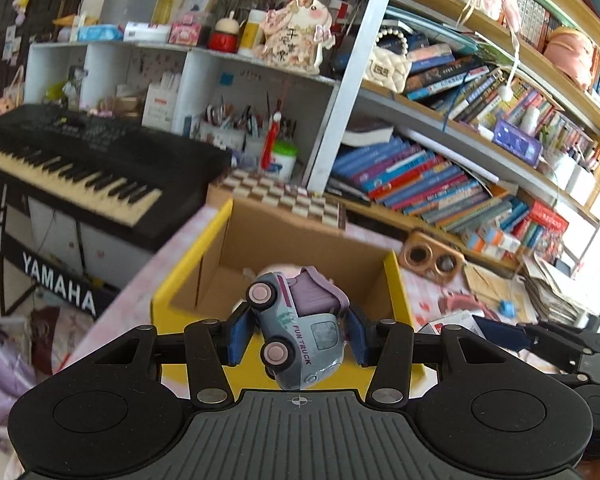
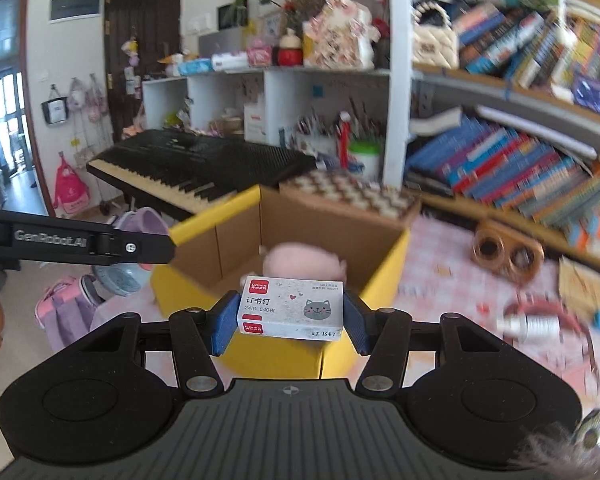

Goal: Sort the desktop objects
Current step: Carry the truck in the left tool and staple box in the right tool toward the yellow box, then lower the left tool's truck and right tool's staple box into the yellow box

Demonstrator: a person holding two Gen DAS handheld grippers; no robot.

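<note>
My left gripper (image 1: pixel 298 334) is shut on a grey and purple toy truck (image 1: pixel 300 328), held on its side just above the near rim of an open yellow cardboard box (image 1: pixel 192 276). My right gripper (image 2: pixel 290 320) is shut on a small white staples box with a cat drawing (image 2: pixel 294 308), held above the near rim of the same yellow box (image 2: pixel 388 268). A pink soft toy (image 2: pixel 300 264) lies inside the box. The right gripper's arm shows at the right of the left wrist view (image 1: pixel 556 344); the left gripper's arm shows at the left of the right wrist view (image 2: pixel 76 240).
A checkered board (image 1: pixel 284 196) lies behind the box. A brown two-hole holder (image 1: pixel 430 258), a white bottle (image 2: pixel 532 325), a small blue thing (image 1: pixel 507 309) and papers lie on the pink tablecloth to the right. A Yamaha keyboard (image 1: pixel 80 172) stands left; bookshelves (image 1: pixel 460 176) stand behind.
</note>
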